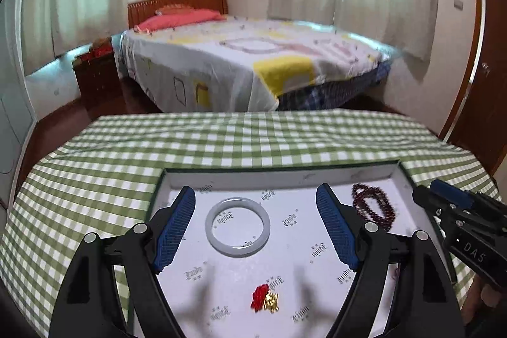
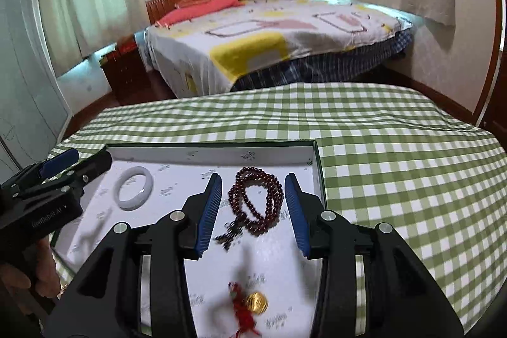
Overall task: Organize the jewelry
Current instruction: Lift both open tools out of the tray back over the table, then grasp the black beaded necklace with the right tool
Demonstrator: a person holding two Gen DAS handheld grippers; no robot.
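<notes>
A shallow white tray (image 1: 279, 171) with a dark rim lies on the green checked tablecloth; it also shows in the right wrist view (image 2: 209, 152). In it lie a pale jade bangle (image 1: 237, 226) (image 2: 134, 188), a dark red bead necklace (image 1: 374, 206) (image 2: 258, 200) and a red and gold charm (image 1: 265, 301) (image 2: 250, 304). My left gripper (image 1: 256, 201) is open and empty above the tray, its fingers either side of the bangle. My right gripper (image 2: 252, 190) is open and empty, its fingers either side of the bead necklace.
The table (image 2: 396, 154) with the checked cloth reaches right and back of the tray. Behind it stand a bed (image 1: 247, 59) with a patterned cover, a dark wooden nightstand (image 1: 98, 78) and curtains.
</notes>
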